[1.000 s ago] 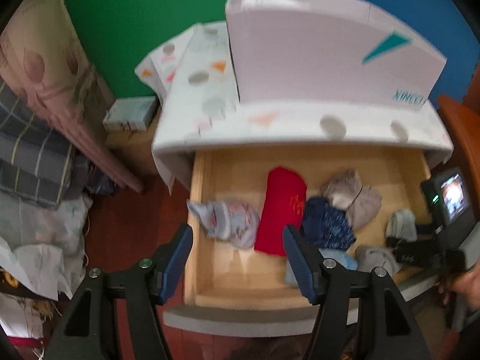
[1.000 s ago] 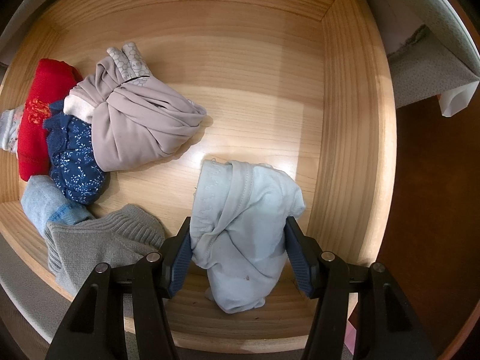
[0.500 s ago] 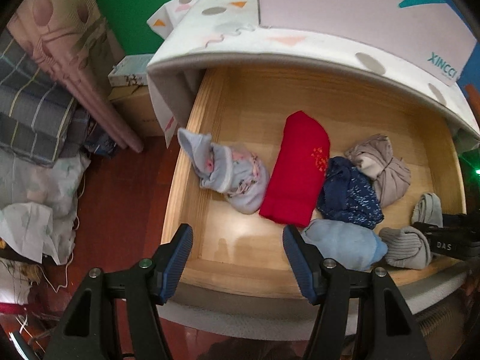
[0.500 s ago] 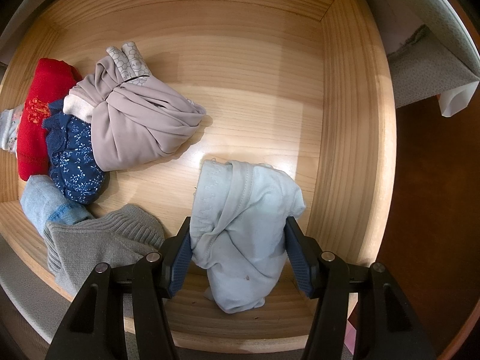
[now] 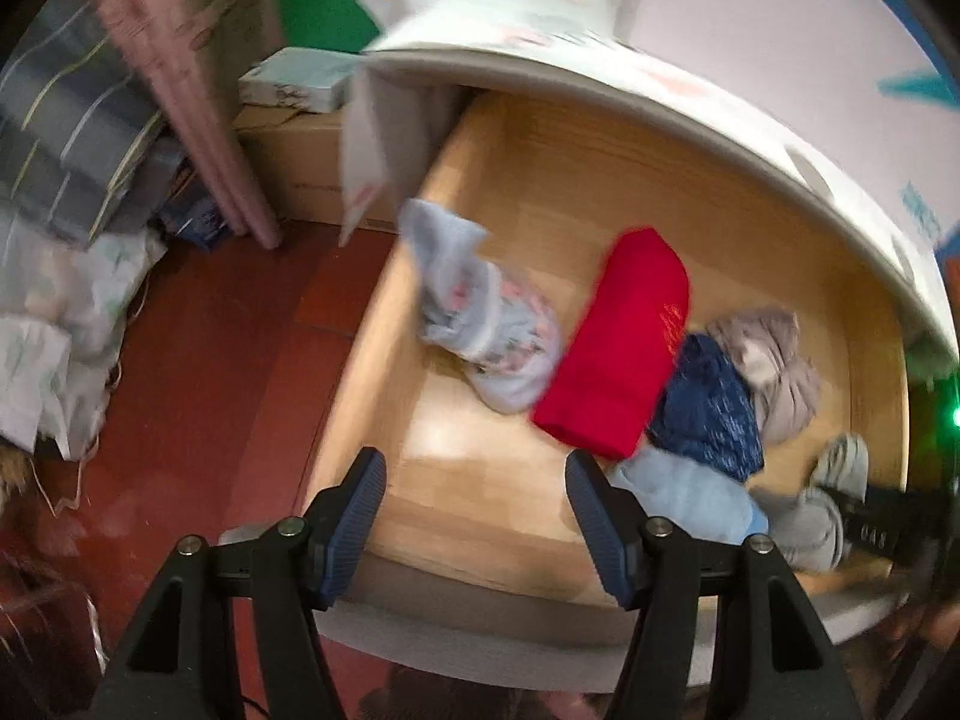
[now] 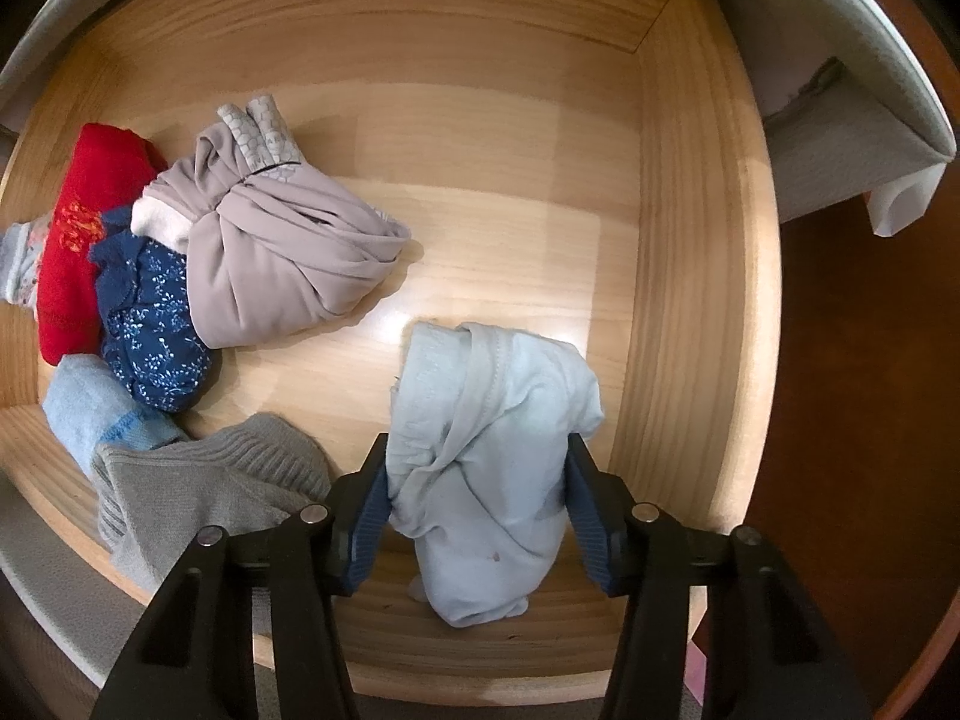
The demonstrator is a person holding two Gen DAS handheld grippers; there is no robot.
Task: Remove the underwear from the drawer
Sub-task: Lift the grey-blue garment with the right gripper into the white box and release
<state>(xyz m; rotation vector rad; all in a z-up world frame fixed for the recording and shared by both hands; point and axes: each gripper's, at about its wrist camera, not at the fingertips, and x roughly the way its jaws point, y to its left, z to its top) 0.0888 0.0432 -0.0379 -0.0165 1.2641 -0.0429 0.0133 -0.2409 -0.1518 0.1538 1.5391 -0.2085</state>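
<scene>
At drawer's (image 6: 690, 192) right end: pale blue underwear (image 6: 486, 456), bunched, between right gripper's (image 6: 474, 516) closing jaws, pads at both flanks for lifting. Left gripper (image 5: 474, 516) half-open, empty, above bare floor.

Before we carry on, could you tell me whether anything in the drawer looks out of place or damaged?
Nothing stands out: the drawer is undamaged and holds only loose bundles of clothing. The right gripper is closing around the pale blue underwear.

A home bedroom: open wooden drawer (image 6: 690, 240) of folded clothes, stacked bedding (image 5: 72, 138) beside it.
</scene>
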